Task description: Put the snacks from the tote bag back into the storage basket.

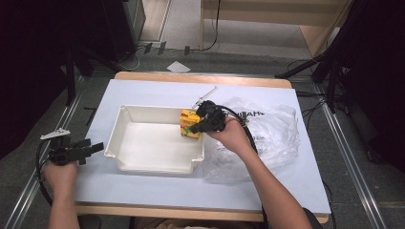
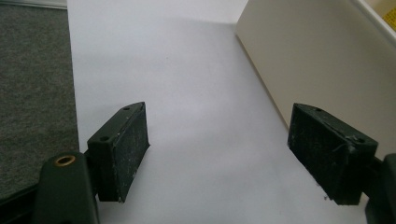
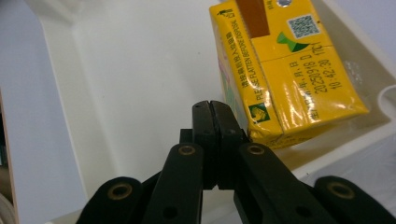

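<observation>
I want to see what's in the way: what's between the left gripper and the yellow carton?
In the high view, the white bin's near wall and bare floor lie between the left gripper and carton.

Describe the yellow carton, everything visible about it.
The yellow carton is a small box-shaped drink pack of glossy coated card, with green and brown print, a square code, a printed date and a foil-covered straw hole. It sits tilted inside the white tray, in the corner by the tray's right wall. The right gripper, jaws shut together, is beside its lower corner, not clamping it.
</observation>
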The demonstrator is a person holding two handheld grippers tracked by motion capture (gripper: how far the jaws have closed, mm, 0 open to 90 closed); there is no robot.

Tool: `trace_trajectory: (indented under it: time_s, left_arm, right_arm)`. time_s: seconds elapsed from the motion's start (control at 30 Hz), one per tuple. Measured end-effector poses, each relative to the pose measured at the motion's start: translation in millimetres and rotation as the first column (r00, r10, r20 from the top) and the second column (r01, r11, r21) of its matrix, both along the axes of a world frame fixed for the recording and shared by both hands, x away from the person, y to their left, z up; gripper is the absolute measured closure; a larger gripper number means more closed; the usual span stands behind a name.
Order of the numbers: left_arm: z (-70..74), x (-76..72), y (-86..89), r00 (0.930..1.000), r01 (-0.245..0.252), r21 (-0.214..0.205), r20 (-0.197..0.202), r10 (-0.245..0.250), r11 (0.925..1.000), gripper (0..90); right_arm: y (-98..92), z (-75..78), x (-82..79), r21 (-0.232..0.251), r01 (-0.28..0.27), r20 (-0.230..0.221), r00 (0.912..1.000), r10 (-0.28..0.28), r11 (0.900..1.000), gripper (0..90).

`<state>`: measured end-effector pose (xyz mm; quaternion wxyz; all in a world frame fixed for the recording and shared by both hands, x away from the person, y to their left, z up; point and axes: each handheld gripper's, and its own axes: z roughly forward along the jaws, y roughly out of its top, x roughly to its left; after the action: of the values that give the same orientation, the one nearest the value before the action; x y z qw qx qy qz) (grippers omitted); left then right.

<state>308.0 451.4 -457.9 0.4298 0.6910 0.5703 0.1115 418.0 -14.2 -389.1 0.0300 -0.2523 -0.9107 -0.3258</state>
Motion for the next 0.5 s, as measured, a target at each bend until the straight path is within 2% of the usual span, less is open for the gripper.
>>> trace_trajectory:
  time_s: [0.3,0.5]
  left_arm:
    - [-0.1,0.4,-0.5,1.0,0.002,0.001,0.001,-0.002,1.0,21.5]
    - [-0.1,0.4,-0.5,1.0,0.002,0.0,0.0,-0.002,1.0,21.5]
  right_arm:
    - [-4.2,1.2,2.1,-0.012,0.017,0.005,0.9998,-0.017,0.9998,90.0]
    - [-7.2,2.1,4.0,-0.001,0.028,0.003,0.9996,-0.028,0.9996,90.0]
